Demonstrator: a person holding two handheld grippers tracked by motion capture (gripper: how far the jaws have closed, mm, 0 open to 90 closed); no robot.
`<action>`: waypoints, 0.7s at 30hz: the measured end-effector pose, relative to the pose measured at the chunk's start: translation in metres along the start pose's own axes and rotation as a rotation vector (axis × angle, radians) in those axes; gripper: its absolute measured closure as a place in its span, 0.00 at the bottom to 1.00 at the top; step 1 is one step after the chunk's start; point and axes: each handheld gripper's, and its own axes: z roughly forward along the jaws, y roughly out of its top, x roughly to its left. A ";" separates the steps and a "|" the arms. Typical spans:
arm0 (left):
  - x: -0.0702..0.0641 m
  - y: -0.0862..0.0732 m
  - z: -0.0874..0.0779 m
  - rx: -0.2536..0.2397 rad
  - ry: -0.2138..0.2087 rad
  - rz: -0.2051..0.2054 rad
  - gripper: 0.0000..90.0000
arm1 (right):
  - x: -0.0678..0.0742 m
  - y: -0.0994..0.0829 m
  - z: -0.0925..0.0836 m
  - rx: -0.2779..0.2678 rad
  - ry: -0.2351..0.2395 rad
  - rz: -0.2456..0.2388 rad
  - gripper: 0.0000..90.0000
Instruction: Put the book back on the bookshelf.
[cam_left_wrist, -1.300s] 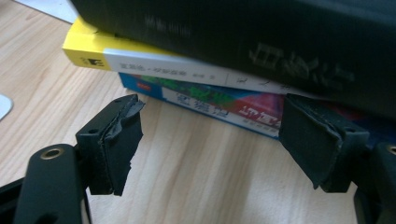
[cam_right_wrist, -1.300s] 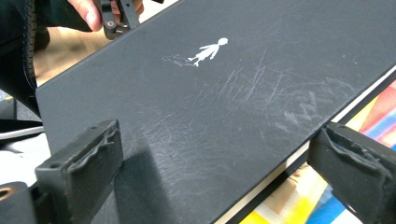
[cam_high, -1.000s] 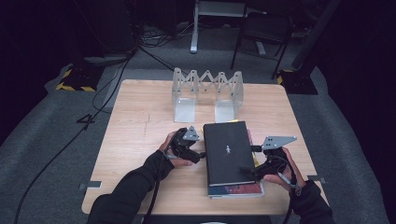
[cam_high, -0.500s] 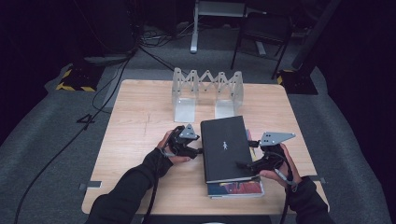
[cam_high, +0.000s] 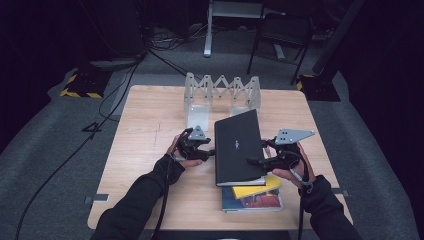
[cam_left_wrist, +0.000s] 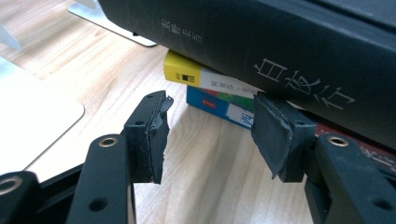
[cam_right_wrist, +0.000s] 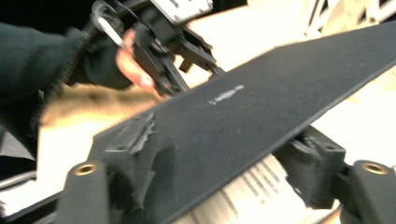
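- The right gripper (cam_high: 256, 161) clamps the right edge of the thick black hardcover book (cam_high: 239, 146), one jaw above the cover and one below; its jaws have just been closing.
- The left gripper (cam_left_wrist: 210, 135) has also been closing, yet stands part open at the spine, with no grip on it.
- The book lies tilted on the stack of yellow and blue books (cam_high: 252, 195) on the pale wooden table (cam_high: 150, 115).
- It looks heavy and stiff with a smooth cover: best held deep at both long edges.
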 end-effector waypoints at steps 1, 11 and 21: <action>0.001 0.000 0.000 0.004 -0.004 -0.001 0.51 | 0.000 0.002 0.000 0.008 -0.002 -0.007 0.39; -0.002 -0.001 0.001 0.018 0.018 0.025 0.51 | -0.003 0.009 0.003 0.063 -0.011 0.003 0.38; -0.004 0.005 -0.008 -0.038 0.041 0.032 0.51 | 0.008 -0.009 -0.010 -0.085 -0.022 -0.100 0.49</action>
